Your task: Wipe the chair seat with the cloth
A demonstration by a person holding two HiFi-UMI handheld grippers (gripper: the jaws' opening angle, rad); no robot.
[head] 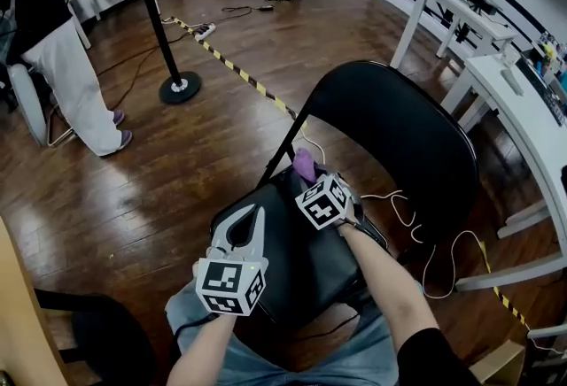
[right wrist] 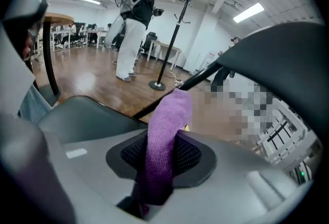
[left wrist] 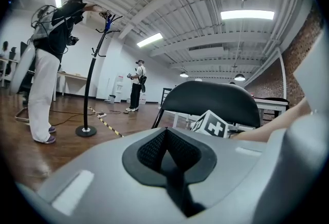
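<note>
A black folding chair stands in front of me, its seat low in the head view and its backrest beyond. My right gripper is over the seat's far edge, shut on a purple cloth. In the right gripper view the cloth stands up out of the right gripper, with the seat to its left. My left gripper hovers over the seat's left side, shut and holding nothing. In the left gripper view the left gripper has its pads pressed together, pointing toward the backrest.
A black coat stand and a person in white trousers are at the left on the wood floor. Yellow-black tape runs toward the chair. White tables line the right side. A white cable lies beside the chair.
</note>
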